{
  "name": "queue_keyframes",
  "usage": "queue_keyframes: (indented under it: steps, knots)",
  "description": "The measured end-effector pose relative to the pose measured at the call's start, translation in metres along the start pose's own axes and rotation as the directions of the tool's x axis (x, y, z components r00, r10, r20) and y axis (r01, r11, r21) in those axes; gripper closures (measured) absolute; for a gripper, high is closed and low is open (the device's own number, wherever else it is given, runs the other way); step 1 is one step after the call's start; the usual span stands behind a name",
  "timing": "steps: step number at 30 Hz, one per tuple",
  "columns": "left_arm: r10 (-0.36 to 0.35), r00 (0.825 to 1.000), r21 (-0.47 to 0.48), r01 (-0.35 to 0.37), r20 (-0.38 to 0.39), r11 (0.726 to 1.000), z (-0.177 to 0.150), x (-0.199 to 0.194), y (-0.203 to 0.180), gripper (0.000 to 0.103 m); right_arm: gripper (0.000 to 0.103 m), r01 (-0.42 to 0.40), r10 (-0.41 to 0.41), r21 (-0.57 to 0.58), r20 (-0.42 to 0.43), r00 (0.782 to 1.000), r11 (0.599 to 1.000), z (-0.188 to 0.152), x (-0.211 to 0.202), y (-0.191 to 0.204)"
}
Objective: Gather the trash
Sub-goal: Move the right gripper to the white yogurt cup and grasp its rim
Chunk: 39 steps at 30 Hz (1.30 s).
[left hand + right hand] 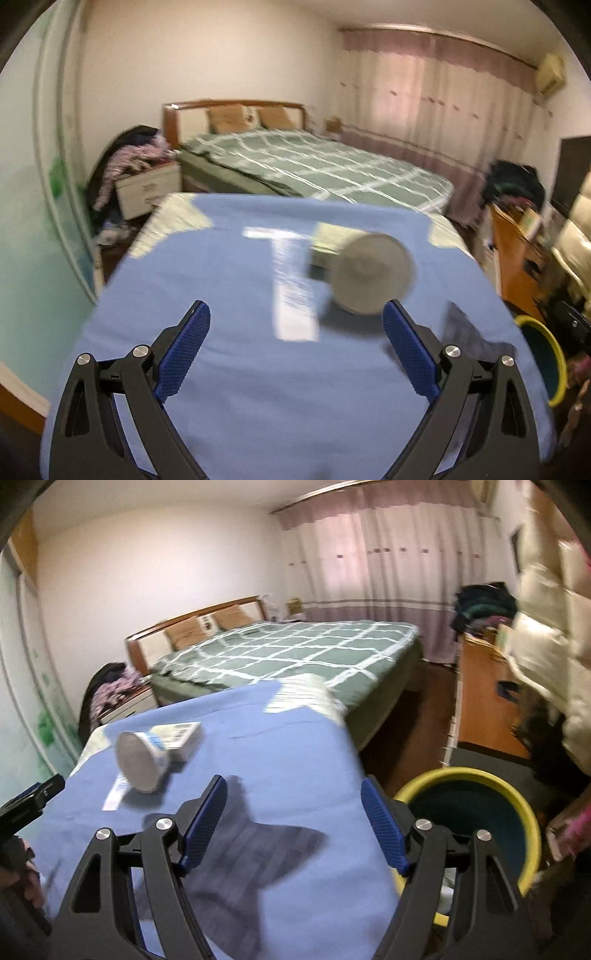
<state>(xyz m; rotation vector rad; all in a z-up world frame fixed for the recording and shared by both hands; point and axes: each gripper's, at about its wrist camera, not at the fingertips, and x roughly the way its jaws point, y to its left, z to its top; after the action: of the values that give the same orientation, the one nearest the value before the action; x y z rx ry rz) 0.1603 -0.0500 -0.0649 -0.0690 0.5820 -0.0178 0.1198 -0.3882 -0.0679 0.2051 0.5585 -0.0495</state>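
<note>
A tipped white cup [371, 273] lies on the blue cloth of the table [229, 258], its round end toward me, with a small white carton [325, 240] behind it and a flat paper strip [291, 280] beside it. My left gripper [295, 317] is open and empty, just short of the cup. In the right wrist view the cup [142, 762], carton [181, 738] and strip [116, 794] lie left of my right gripper [293, 794], which is open and empty above the table's right part. A yellow-rimmed bin [469, 812] stands right of the table.
A bed with a green checked cover [314, 166] stands beyond the table. A nightstand piled with clothes [140, 177] is at the left. A wooden desk [480, 701] with clothes and a padded jacket [546, 646] are at the right. The bin also shows in the left wrist view [546, 354].
</note>
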Motion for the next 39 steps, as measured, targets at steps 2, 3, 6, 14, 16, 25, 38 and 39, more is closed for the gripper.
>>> queue_keyframes:
  steps: [2, 3, 6, 14, 16, 25, 38, 39]
  knots:
    - [0.042, 0.999, -0.006, -0.042, 0.024, 0.999, 0.001, 0.005, 0.015, 0.01, 0.032, -0.035, 0.035, -0.023, -0.004, 0.999, 0.999, 0.006, 0.008, 0.02]
    - [0.065, 0.997, -0.011, -0.065, 0.035, 0.998, 0.002, 0.009, 0.025, 0.01, 0.032, -0.047, 0.047, -0.036, -0.006, 0.999, 0.998, 0.01, 0.013, 0.03]
    - [0.107, 0.993, -0.026, -0.106, 0.042, 0.994, 0.004, 0.02, 0.04, 0.01, 0.032, -0.084, 0.083, -0.066, -0.018, 0.996, 0.994, 0.016, 0.026, 0.055]
    - [0.17, 0.985, -0.114, -0.167, 0.017, 0.979, 0.0, 0.041, 0.078, 0.009, 0.032, -0.155, 0.142, -0.157, -0.091, 0.986, 0.975, 0.029, 0.072, 0.117]
    - [0.165, 0.986, -0.12, -0.162, 0.015, 0.979, -0.002, 0.043, 0.08, 0.009, 0.032, -0.169, 0.149, -0.169, -0.122, 0.981, 0.971, 0.029, 0.087, 0.13]
    - [0.178, 0.984, -0.095, -0.176, 0.011, 0.98, -0.008, 0.043, 0.075, 0.006, 0.054, -0.172, 0.137, -0.155, -0.217, 0.967, 0.973, 0.024, 0.149, 0.154]
    - [0.164, 0.986, -0.101, -0.161, 0.019, 0.982, -0.008, 0.039, 0.073, 0.005, 0.098, -0.18, 0.15, -0.13, -0.211, 0.966, 0.975, 0.016, 0.154, 0.152]
    - [0.163, 0.986, -0.103, -0.16, 0.018, 0.982, -0.008, 0.039, 0.072, 0.005, 0.098, -0.182, 0.153, -0.125, -0.209, 0.966, 0.975, 0.016, 0.152, 0.15]
